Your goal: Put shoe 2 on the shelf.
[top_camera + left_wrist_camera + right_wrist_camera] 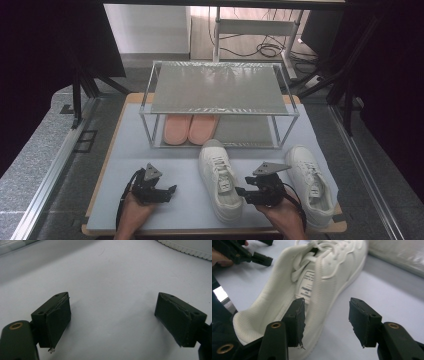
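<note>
A pale grey mat covers the worktop (150,150), and at its far side stands a two-tier metal shoe rack (220,102) with a pair of pink slippers (190,129) on the left of its lower shelf; the top shelf and the right of the lower shelf are bare. Two white sneakers lie on the mat in front of the rack. The left sneaker (220,181) lies between the two hands, its toe pointing toward the rack and its heel toward the person, so its long axis runs near to far, tilted slightly. The right sneaker (311,184) lies at the right edge of the mat, roughly parallel. The right tool (241,191) sits just beside the left sneaker's heel, on its right flank, and points leftward at it. In the right gripper view its jaws stand apart with nothing pressed between them; the sneaker's collar and side wall (287,297) lie just ahead and left of the left jaw. The left tool (172,189) rests well left of that sneaker, jaws spread over bare mat (112,315). The right hand is clearly the nearer one, so I judge that a grasp on the heel collar would come by a short move leftward across the shoe's long axis.
</note>
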